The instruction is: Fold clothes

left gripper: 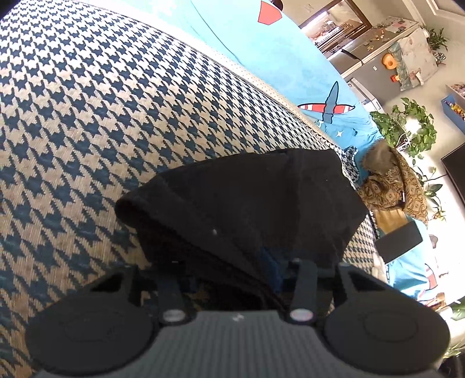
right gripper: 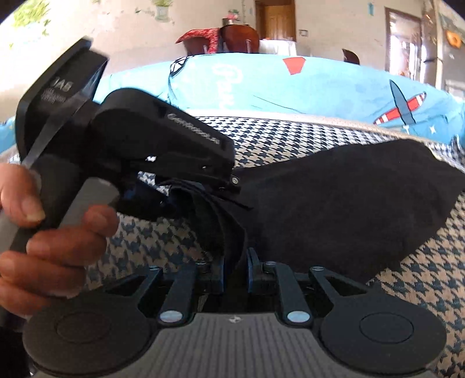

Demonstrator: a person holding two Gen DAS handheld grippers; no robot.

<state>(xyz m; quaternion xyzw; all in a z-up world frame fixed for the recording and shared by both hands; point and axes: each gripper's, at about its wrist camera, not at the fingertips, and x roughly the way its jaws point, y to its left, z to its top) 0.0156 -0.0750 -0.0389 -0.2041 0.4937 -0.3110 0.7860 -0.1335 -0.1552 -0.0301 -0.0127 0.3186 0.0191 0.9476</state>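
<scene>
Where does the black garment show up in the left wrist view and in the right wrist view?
Left wrist: black garment fills the lower centre, running into the left gripper.
Right wrist: it spreads across centre and right, its bunched edge between the right gripper fingers.
Shared landmark: the houndstooth cover beneath it.

I am working in a home, in a living and dining area. Evidence follows. The work surface is a houndstooth cover (left gripper: 116,101) on a sofa or bed; I cannot tell which. Along its far edge lies a blue sheet (right gripper: 319,84) printed with cartoon aeroplanes. Past the right end stands a fridge (left gripper: 375,55) with magnets on its door, and potted plants (left gripper: 407,130) trail near it. Beyond the far edge, the right wrist view shows dining chairs (right gripper: 238,37), a wooden door (right gripper: 277,21) and papered walls.
</scene>
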